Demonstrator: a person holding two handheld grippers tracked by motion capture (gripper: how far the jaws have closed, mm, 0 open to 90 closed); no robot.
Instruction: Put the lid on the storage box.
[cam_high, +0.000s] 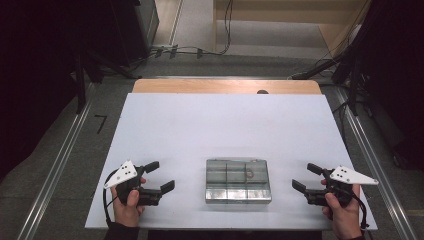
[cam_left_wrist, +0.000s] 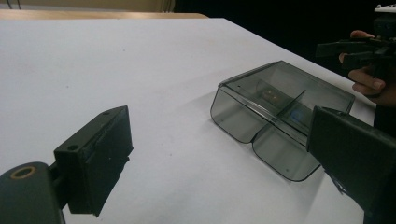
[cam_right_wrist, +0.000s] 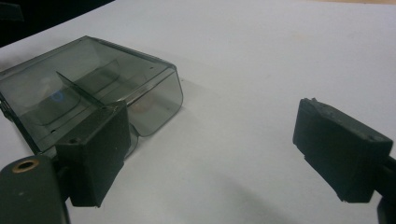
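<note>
Clear box (cam_high: 238, 180) between left gripper (cam_high: 161, 177) and right gripper (cam_high: 306, 177); jaws open, empty, apart from box.

A white-topped table (cam_high: 225, 125) with a wooden far edge carries a clear, smoke-tinted compartment box (cam_high: 238, 180), closed and lying flat near the front edge, a small object inside

Even overhead light falls on the white tabletop (cam_high: 225, 125), which reads bright against dark, underexposed surroundings at the left and right edges of the high view. The high view is soft and low in detail. In the gripper views the near black jaws are slightly blurred and cast soft shadows; the smoky clear box (cam_left_wrist: 280, 116) shows faint reflections and a soft shadow.
</note>
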